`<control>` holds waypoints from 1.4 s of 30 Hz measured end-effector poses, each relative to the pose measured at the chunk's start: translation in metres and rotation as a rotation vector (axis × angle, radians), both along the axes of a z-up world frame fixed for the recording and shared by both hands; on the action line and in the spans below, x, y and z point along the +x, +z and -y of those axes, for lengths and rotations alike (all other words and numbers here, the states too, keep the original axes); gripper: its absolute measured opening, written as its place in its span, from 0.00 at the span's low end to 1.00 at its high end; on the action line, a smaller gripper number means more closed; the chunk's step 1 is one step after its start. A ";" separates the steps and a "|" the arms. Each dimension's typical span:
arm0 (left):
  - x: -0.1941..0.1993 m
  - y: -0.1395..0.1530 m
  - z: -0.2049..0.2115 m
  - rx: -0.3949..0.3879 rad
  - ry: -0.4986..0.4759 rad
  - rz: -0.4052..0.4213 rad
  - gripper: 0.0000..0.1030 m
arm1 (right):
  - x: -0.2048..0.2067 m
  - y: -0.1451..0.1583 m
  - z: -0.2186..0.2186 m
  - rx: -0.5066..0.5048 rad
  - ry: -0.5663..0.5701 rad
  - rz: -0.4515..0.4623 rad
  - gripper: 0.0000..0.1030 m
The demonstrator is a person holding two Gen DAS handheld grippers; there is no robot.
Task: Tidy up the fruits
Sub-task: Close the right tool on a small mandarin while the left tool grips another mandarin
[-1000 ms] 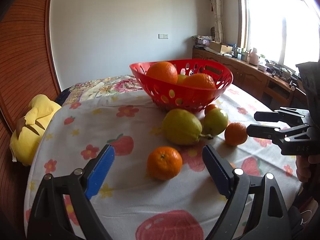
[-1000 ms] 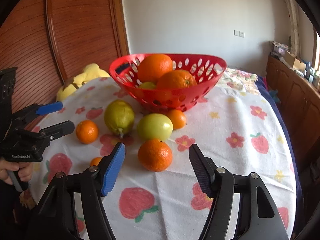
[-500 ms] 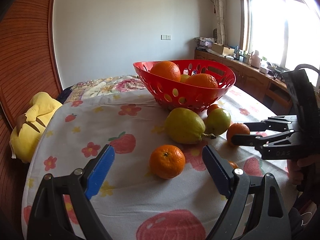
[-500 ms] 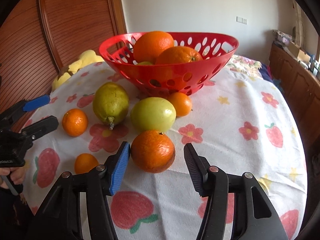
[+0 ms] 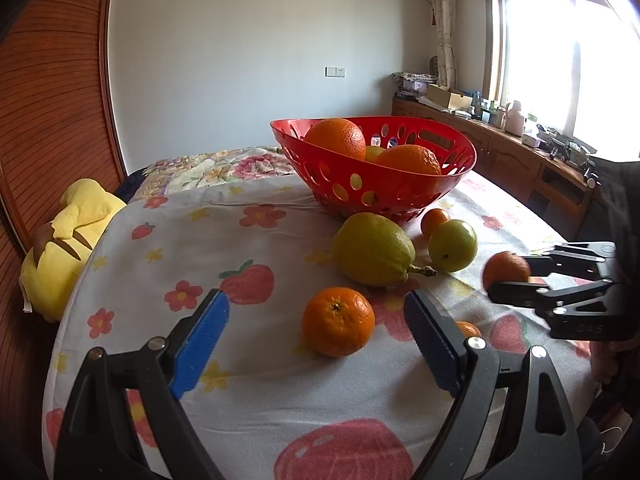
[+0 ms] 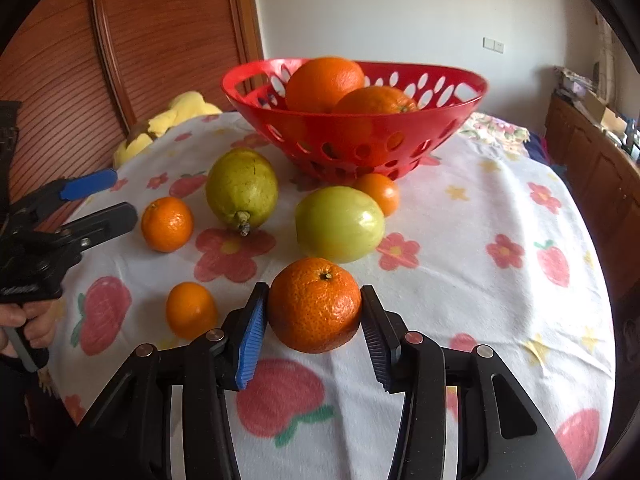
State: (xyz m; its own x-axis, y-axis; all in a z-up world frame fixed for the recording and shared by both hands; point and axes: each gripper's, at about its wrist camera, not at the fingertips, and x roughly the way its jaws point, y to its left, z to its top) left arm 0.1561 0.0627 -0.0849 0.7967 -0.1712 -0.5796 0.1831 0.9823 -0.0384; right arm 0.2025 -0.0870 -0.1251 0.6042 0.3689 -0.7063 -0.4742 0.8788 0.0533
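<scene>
On the floral-cloth counter (image 6: 460, 264) the red basket (image 6: 356, 136) toward the far edge holds at least two oranges while six fruits lie loose; your right tongs (image 6: 314, 322) are closing on the near orange (image 6: 315, 304), left tongs (image 5: 316, 344) apart.

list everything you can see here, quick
basket: one, red, far end of table
large oranges: two, orange, in basket
greenish fruit: one, in basket, mostly hidden
pear-like fruit: one, yellow-green, before basket
round fruit: one, green, beside it
loose mandarins: three, orange, on cloth
gripped mandarin: one, orange, between right tongs
plush toy: one, yellow, beyond table edge
tablecloth: one, white, flower and strawberry print
left tongs: black, blue pad, open
right tongs: black, closing, pads on mandarin
hand: one, holding left tongs
</scene>
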 end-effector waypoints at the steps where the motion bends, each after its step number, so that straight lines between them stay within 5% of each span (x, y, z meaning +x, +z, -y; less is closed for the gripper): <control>1: 0.000 0.000 0.000 -0.002 -0.001 -0.002 0.86 | -0.003 0.002 0.003 0.006 -0.003 0.006 0.45; 10: 0.000 -0.001 0.004 0.018 -0.017 -0.002 0.82 | -0.020 0.002 0.014 0.035 -0.025 0.025 0.45; 25: 0.026 -0.014 0.014 0.033 -0.041 -0.143 0.55 | -0.026 -0.006 0.011 0.015 -0.026 0.054 0.45; 38: 0.033 -0.026 0.017 0.031 -0.061 -0.206 0.54 | -0.025 -0.009 0.009 0.012 -0.020 0.047 0.45; 42: 0.034 -0.026 0.016 0.033 -0.064 -0.213 0.45 | -0.025 -0.009 0.010 0.012 -0.021 0.044 0.45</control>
